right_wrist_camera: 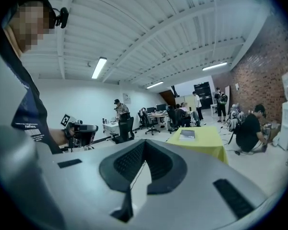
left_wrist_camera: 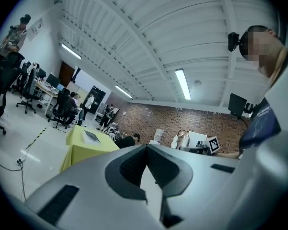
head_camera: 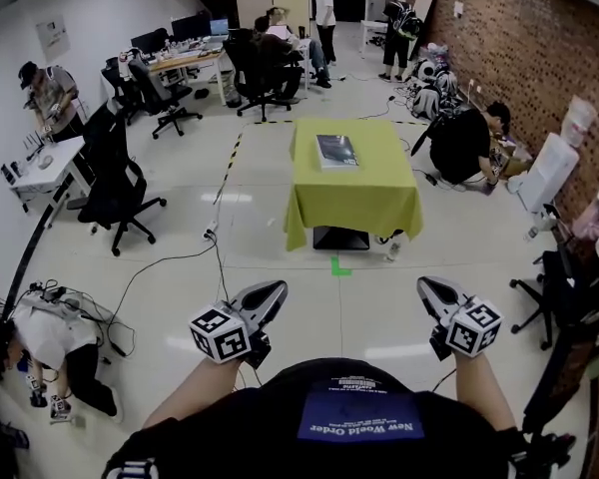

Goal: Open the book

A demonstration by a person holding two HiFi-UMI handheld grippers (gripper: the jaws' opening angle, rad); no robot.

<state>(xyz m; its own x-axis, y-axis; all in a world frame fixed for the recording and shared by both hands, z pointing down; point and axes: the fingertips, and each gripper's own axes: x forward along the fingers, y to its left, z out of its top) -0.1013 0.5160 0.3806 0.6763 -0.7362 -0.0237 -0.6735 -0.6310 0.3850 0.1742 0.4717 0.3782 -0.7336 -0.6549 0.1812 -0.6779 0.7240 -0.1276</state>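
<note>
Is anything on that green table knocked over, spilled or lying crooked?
Nothing stands out. The book lies flat and closed on the table, the only thing on top. The green cloth hangs down the sides without bunching, and no spill or damage shows on it.

One book, one table, two tools.
</note>
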